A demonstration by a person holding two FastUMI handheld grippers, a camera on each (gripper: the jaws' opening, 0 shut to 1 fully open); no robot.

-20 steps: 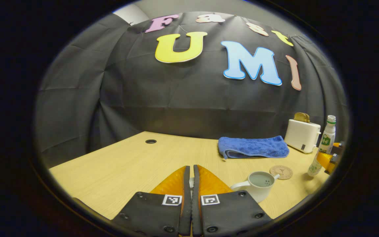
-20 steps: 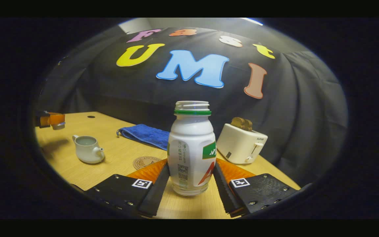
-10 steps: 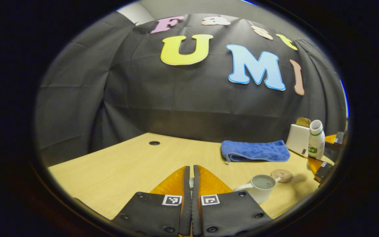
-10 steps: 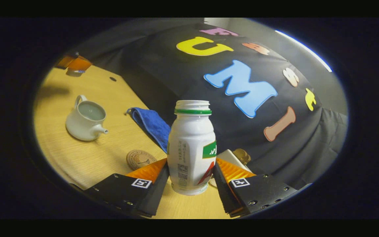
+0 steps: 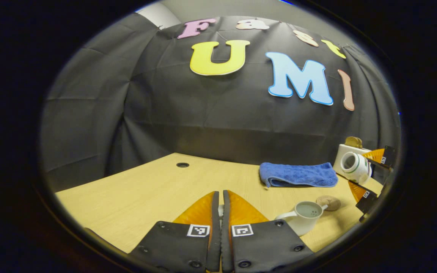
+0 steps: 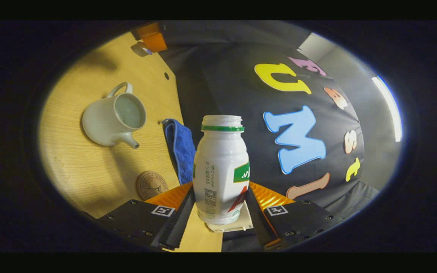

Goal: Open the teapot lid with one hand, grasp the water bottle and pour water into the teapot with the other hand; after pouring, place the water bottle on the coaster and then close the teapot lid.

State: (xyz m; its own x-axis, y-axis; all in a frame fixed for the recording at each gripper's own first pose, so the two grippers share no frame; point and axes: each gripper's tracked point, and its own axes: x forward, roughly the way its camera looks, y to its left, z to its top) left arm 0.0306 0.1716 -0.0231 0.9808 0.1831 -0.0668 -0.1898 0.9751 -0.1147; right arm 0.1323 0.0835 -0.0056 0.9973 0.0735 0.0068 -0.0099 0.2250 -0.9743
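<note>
Since a second ago: water bottle (image 6: 220, 167) off the table and tipped hard toward the teapot (image 6: 113, 115); I keep the left gripper (image 5: 220, 201) parked, barely shifted.

Item 1, water bottle. Small white plastic, cap off, green neck ring. Clamped between my right gripper's (image 6: 218, 197) fingers at the lower body, both pressing on its sides. In the left gripper view its open mouth (image 5: 349, 162) faces sideways. I judge it light, slightly squashy, smooth-labelled; the low waist hold suits it, a firmer squeeze could slosh it.

Item 2, teapot. White ceramic, lid off, up and left of my right fingers, mouth open. Rigid, chippable; take it by the handle.

Item 3, lid. Left fingers are pressed together, something pale between them; I take it for the lid but cannot tell.

Item 4, coaster (image 6: 151, 185). Bare, just left of my right fingers.
</note>
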